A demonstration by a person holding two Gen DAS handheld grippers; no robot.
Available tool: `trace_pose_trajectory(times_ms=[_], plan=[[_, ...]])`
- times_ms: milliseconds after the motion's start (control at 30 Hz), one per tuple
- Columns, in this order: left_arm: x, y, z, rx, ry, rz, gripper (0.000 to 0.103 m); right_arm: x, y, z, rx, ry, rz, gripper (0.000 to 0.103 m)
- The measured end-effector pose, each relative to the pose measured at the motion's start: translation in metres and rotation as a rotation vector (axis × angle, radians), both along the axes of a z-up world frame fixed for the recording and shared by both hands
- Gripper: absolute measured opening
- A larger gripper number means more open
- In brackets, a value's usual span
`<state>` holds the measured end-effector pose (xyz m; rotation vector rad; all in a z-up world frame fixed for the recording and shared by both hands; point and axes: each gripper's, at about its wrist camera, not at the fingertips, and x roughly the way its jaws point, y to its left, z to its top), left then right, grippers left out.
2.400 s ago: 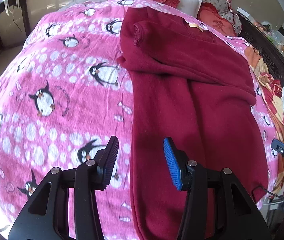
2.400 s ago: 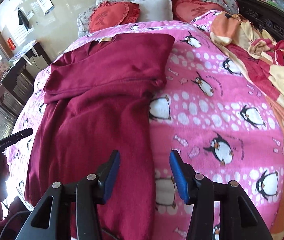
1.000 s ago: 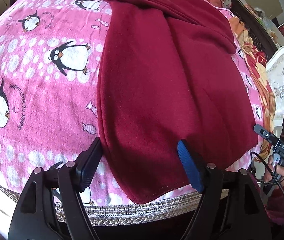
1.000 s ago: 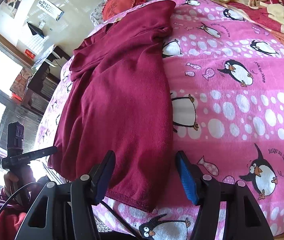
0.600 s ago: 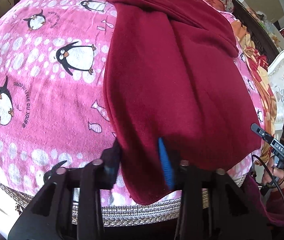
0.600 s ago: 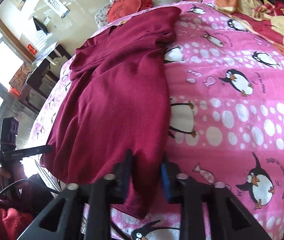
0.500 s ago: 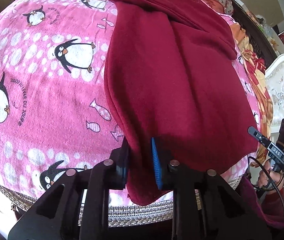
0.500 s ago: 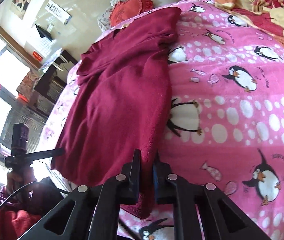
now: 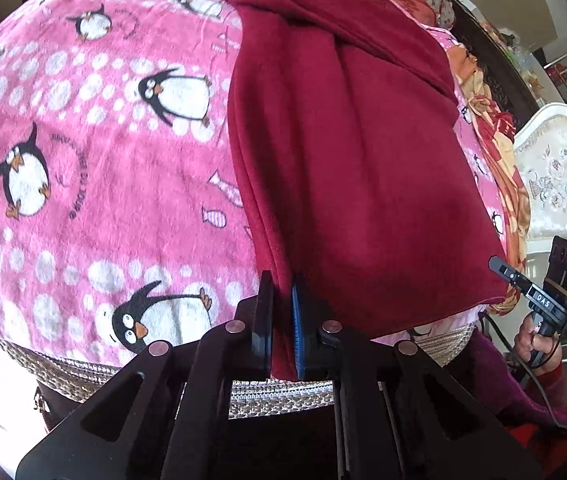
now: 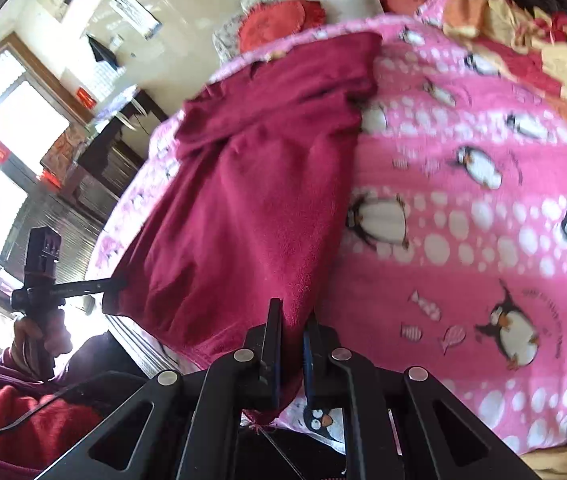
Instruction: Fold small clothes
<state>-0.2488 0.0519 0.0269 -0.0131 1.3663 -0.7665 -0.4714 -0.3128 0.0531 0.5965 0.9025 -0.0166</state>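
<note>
A dark red fleece garment (image 9: 355, 128) lies lengthwise on a pink penguin blanket (image 9: 83, 152), sleeves folded across its far end. My left gripper (image 9: 281, 292) is shut on the garment's near left hem corner, at the bed's near edge. In the right wrist view the same garment (image 10: 259, 184) runs away from me, and my right gripper (image 10: 293, 320) is shut on its near right hem corner. The right wrist view is blurred. Each gripper shows in the other's view, the right one (image 9: 539, 300) and the left one (image 10: 55, 284), held at the hem's opposite corner.
Red cushions (image 10: 279, 20) and a floral pillow lie at the bed's head. An orange and red patterned quilt (image 10: 523, 40) is bunched along the right side. A white upholstered chair (image 9: 555, 184) stands right of the bed. A dark desk (image 10: 115, 152) stands by the window at left.
Both grippers came down to the near hem, closed on its two corners, and now lift the cloth slightly. The right wrist view has tilted and blurred with motion.
</note>
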Motion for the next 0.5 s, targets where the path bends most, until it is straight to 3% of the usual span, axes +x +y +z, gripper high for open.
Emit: trace_pose_trajectory(times_ms=[133, 267, 367, 500], plan=[[0.002, 0.007, -0.001, -0.026, 0.022, 0.017, 0.006, -0.001, -0.009, -0.019, 0.053, 0.043, -0.019, 0.008], [0.004, 0.012, -0.006, -0.045, 0.056, 0.052, 0.007, -0.004, -0.014, -0.02, 0.076, 0.049, -0.017, 0.024], [0.003, 0.007, -0.008, -0.047, 0.058, 0.064, 0.021, -0.003, -0.008, -0.02, 0.087, 0.043, 0.015, 0.04], [0.001, -0.002, -0.006, -0.096, 0.075, 0.055, 0.053, -0.002, -0.004, -0.023, 0.091, 0.017, 0.027, 0.042]])
